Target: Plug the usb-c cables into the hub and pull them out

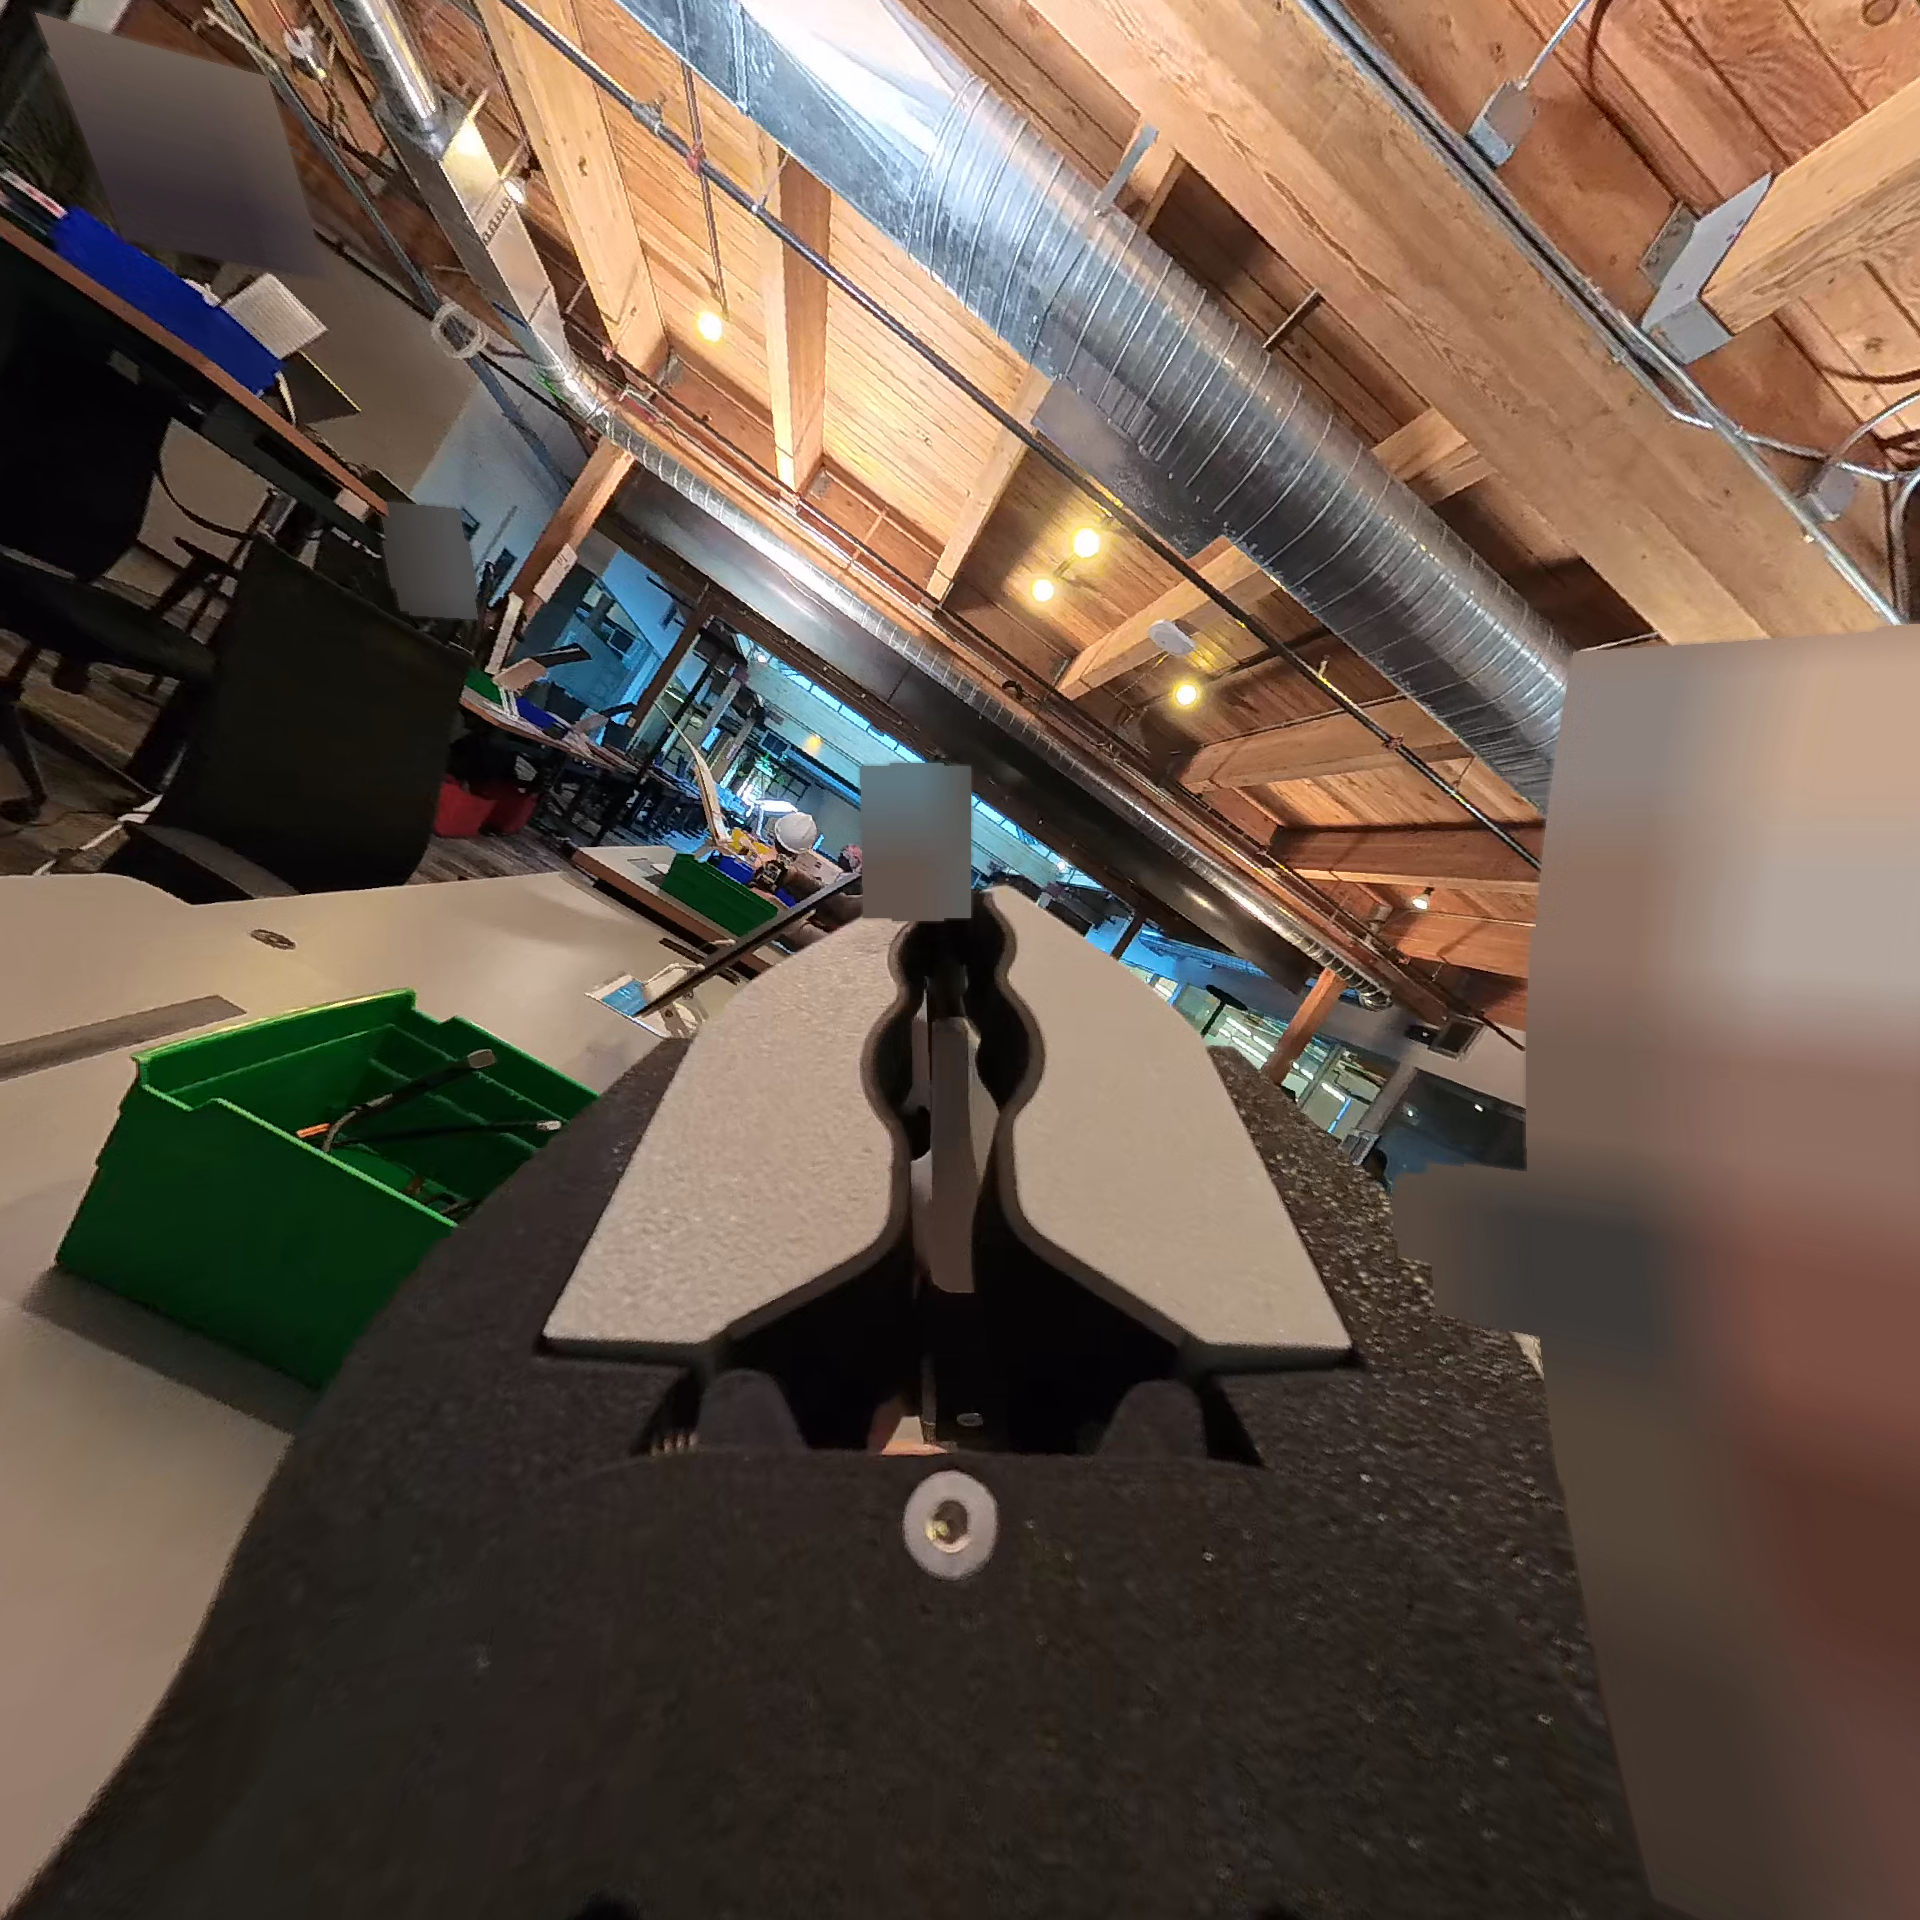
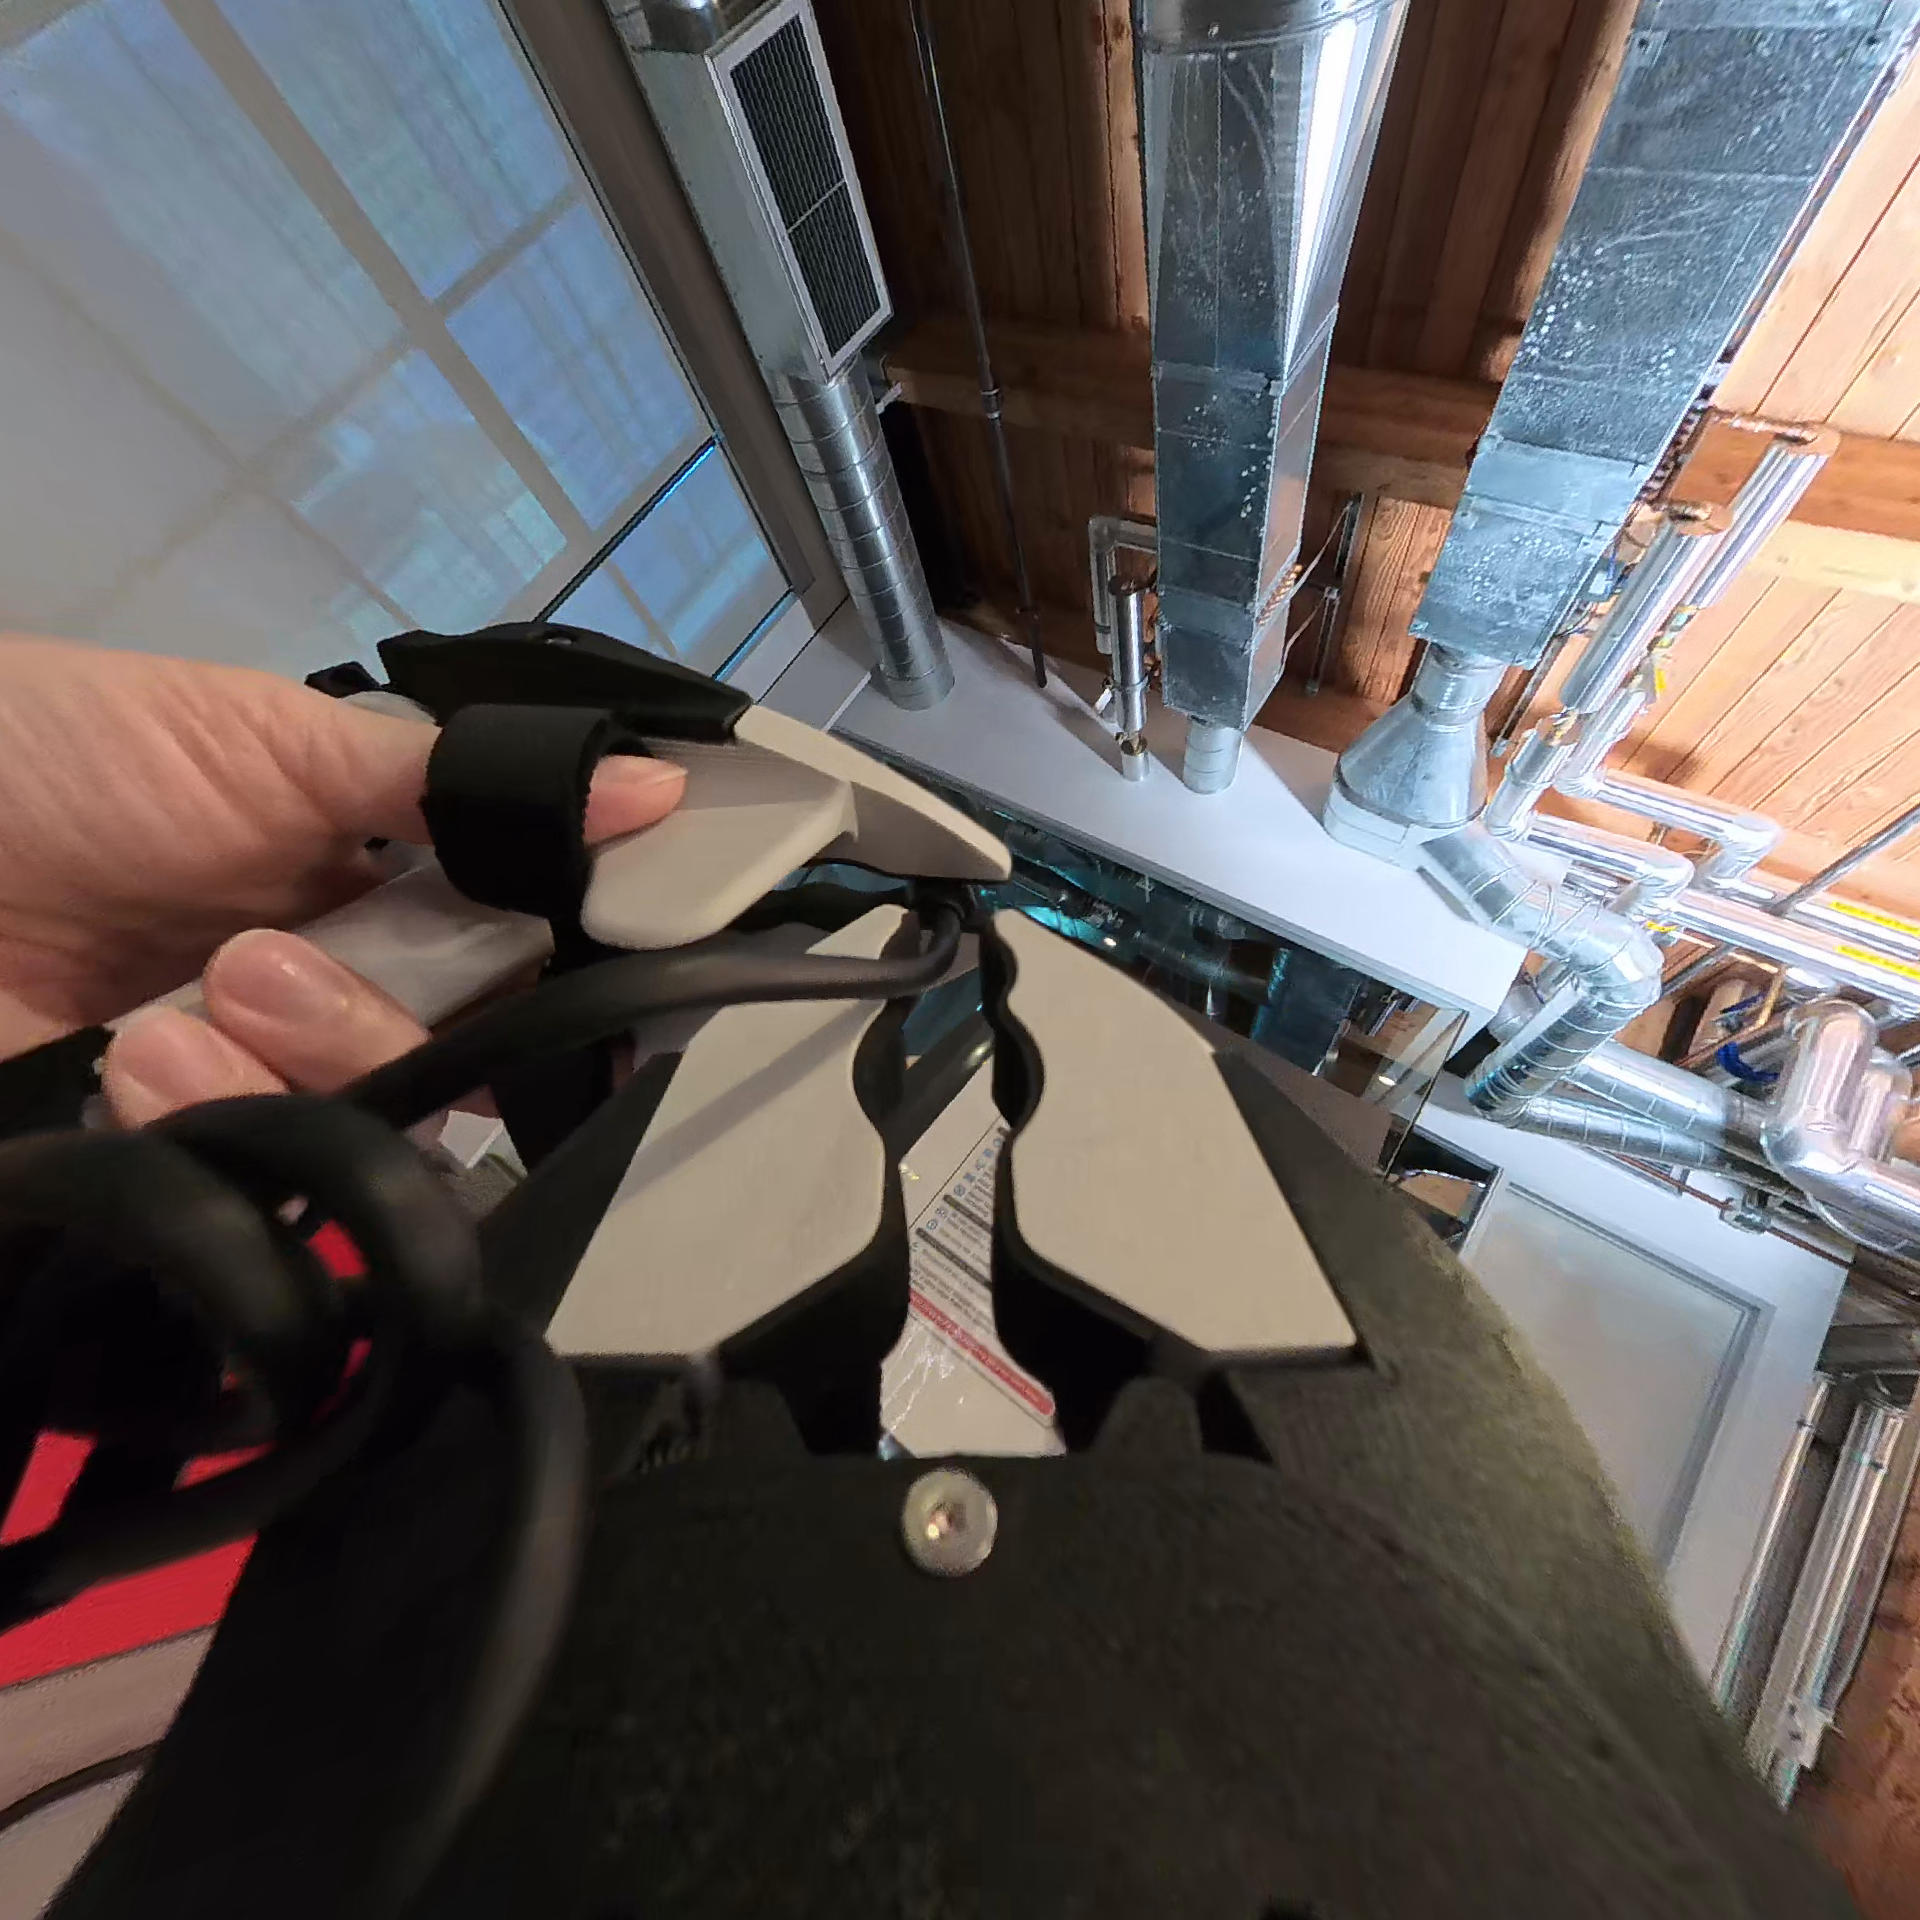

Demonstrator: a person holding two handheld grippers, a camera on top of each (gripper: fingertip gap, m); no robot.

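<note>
In the left wrist view my left gripper (image 1: 940, 920) points up toward the ceiling. It is shut on a thin grey hub (image 1: 951, 1143), held edge-on between the fingers. A black cable (image 1: 943, 987) leaves the hub's far end. In the right wrist view my right gripper (image 2: 951, 920) has its tips closed on the end of a black usb-c cable (image 2: 727, 982). The cable runs left into a loose coil (image 2: 312, 1247). The left gripper (image 2: 831, 810), held by a hand (image 2: 208, 790), has its tip right beside my right gripper's tips. The plug itself is hidden.
A green bin (image 1: 260, 1195) holding several more cables sits on the grey table (image 1: 125, 1507) to the left. A white labelled sheet (image 2: 966, 1340) shows through the right fingers' gap. A red surface (image 2: 104, 1600) lies lower left. Ducts and wooden beams are overhead. Both grippers' tips are close together, under 4 cm apart.
</note>
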